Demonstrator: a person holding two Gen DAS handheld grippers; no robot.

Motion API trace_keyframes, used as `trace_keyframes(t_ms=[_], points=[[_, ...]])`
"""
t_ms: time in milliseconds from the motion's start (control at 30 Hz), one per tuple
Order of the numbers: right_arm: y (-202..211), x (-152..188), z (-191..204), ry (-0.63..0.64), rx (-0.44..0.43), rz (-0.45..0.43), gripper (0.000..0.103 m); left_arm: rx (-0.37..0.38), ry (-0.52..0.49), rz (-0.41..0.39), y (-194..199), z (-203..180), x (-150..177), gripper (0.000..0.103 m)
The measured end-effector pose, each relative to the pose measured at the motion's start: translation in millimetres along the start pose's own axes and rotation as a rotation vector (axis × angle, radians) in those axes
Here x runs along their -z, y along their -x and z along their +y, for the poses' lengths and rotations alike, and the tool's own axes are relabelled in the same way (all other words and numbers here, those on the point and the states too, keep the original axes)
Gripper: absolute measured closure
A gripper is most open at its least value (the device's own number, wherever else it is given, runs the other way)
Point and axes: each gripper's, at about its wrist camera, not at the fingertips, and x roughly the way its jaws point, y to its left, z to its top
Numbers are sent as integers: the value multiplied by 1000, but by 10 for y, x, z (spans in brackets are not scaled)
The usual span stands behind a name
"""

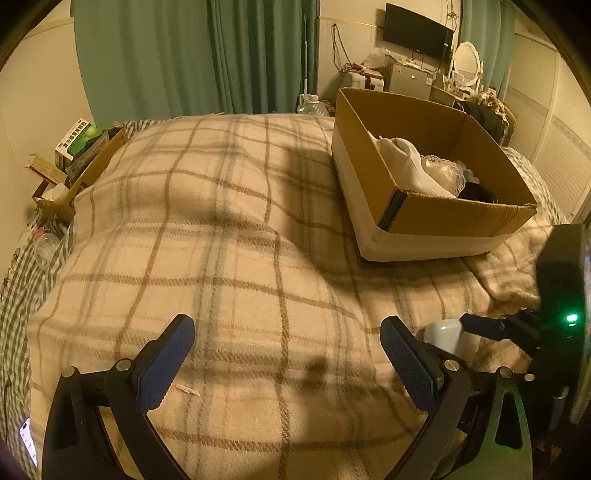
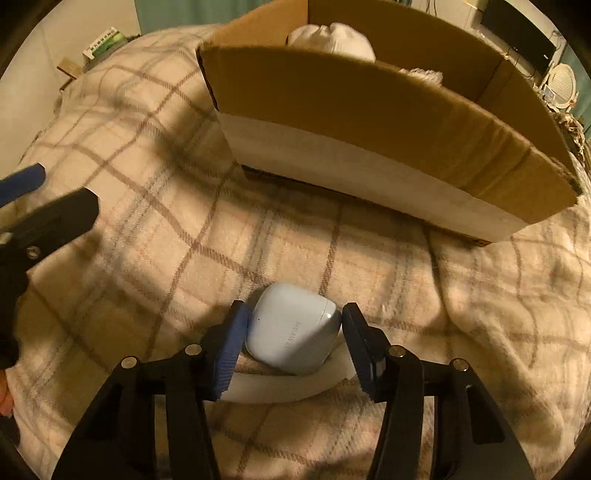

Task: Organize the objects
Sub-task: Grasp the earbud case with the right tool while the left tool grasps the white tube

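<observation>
A white earbud case (image 2: pixel 293 328) sits between the fingers of my right gripper (image 2: pixel 293 341), which is shut on it just above the plaid blanket (image 2: pixel 147 236). It also shows in the left wrist view (image 1: pixel 443 334) at the right, held by the right gripper's blue finger (image 1: pixel 480 326). A cardboard box (image 1: pixel 365 155) stands on the bed beyond, holding white cloth (image 1: pixel 410 162) and dark items (image 1: pixel 478 192); in the right wrist view the box (image 2: pixel 369 107) is straight ahead. My left gripper (image 1: pixel 288 350) is open and empty over the blanket.
A white strip (image 2: pixel 280 387) lies under the case. Medicine boxes (image 1: pixel 75 142) and a plastic bottle (image 1: pixel 46 243) sit at the bed's left edge. A phone (image 1: pixel 28 435) lies at the lower left. A TV (image 1: pixel 417 31) and cluttered furniture stand by the far wall.
</observation>
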Motion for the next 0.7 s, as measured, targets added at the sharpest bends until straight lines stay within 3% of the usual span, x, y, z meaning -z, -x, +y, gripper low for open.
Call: trace_keyframes(t_ms=[233,400,533,700], points=[[572,188,-231,-80,-29,-100,52,12,-56,15,4,-166,41,0],[894,230,-520,-81,74,-130,53,58,-131,25,21,-499,93,0],[884,257,-577,-100,97,-120,53,101,-197,52,-35,-833,193,2],[828,309,-629,-105,94,-108,53,140,-263,130,-229,-1141,357,13]])
